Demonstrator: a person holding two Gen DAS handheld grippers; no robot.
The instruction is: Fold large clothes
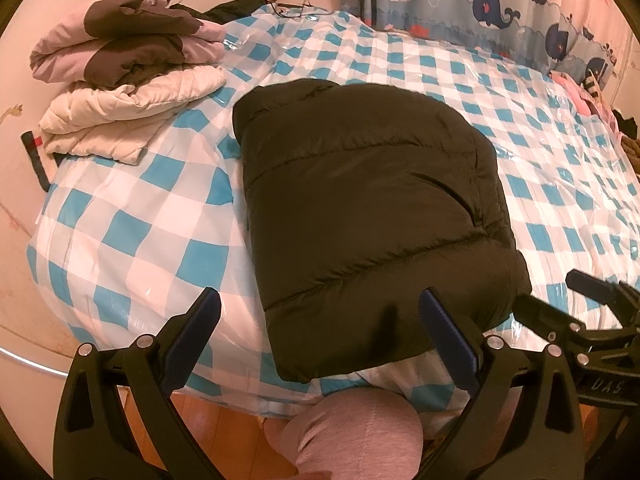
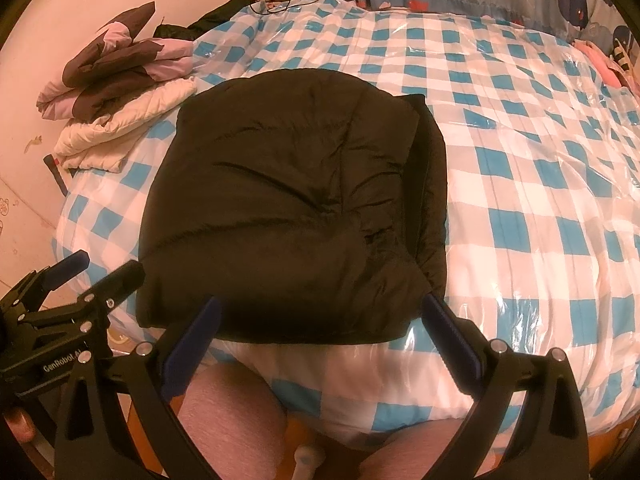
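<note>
I see the black puffer jacket lying folded into a thick rectangular bundle on the bed, near the edge closest to me. In the right wrist view the same jacket sits just ahead of my fingers, with a folded edge running down its right side. The bed is covered in a blue and white checked sheet under a shiny clear plastic layer.

My left claw hangs over the near end of the jacket with its jaws spread wide and nothing between them. My right claw is likewise spread apart and empty, framing the near edge of the bundle. Each claw shows at the side of the other's view, low beside the bed edge.

At the far left corner of the bed rests a pile of folded clothes: a pink and brown garment on top of a white quilted one. Along the far side hangs a whale-print curtain. Below the bed edge I can see the person's knee in grey-pink fabric.
</note>
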